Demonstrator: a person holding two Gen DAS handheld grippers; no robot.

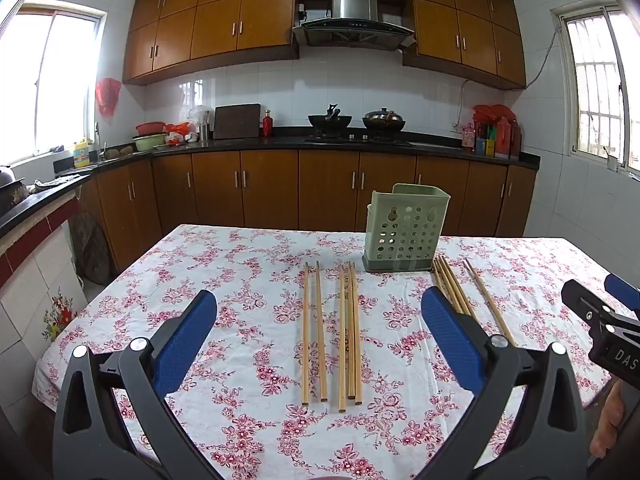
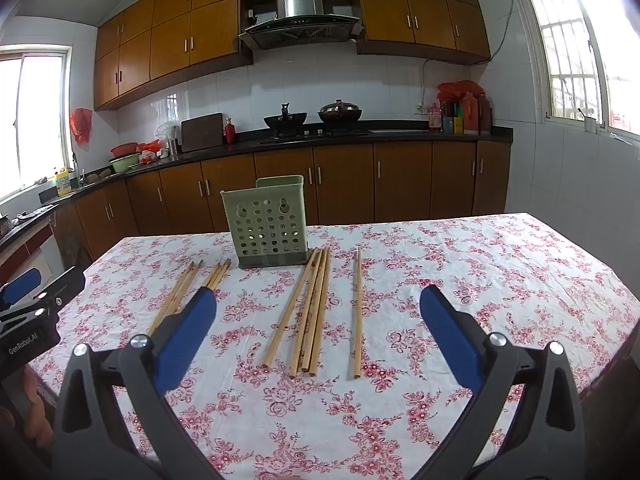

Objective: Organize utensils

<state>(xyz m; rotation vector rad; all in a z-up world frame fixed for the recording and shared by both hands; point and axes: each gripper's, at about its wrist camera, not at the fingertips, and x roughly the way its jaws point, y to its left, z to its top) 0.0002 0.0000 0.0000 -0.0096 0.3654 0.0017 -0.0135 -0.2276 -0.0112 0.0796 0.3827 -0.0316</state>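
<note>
Both grippers, left (image 1: 320, 332) and right (image 2: 318, 328), hover wide open and empty; chopsticks (image 1: 350, 332) lie lengthwise ahead, pointing toward the holder (image 1: 404, 236) near the tabletop's far edge.

Left gripper (image 1: 320, 328), right gripper (image 2: 318, 320): dark grey plastic arms, blue ribbed pads (image 1: 186, 342), silver round screws at the pivots. Black housing, white lettering "GenRobot.AI", "DAS".
</note>
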